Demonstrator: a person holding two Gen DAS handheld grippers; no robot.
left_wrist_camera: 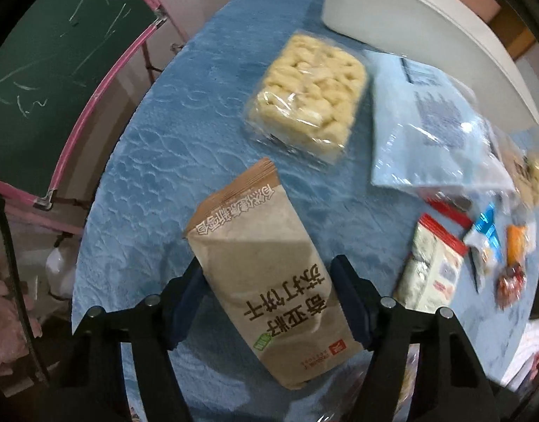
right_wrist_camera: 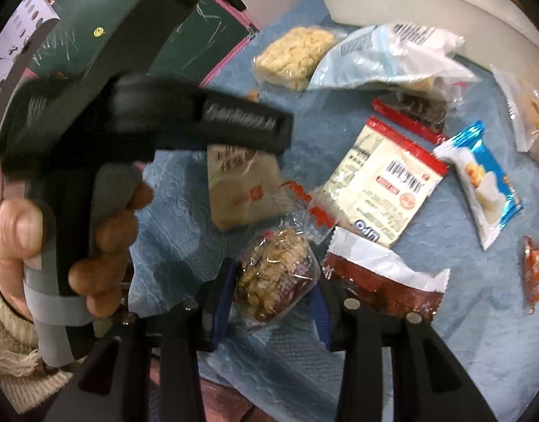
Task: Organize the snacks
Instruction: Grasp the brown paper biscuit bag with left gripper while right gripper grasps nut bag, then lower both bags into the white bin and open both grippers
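Dim indoor light, motion blur, fisheye-warped dark edges.

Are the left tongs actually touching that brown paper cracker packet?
Touching. In the left wrist view the tongs straddle the brown cracker packet, and both blue pads press against its sides.

The brown packet (left_wrist_camera: pixel 266 281) carries large Chinese characters 奇亚籽苏打饼干, seen upside down. The red-edged white packet (right_wrist_camera: pixel 382 179) shows a barcode; its small print is too blurred to read.

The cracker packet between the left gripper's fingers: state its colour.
The cracker packet is kraft-paper tan with dark lettering; clearest in the left wrist view.
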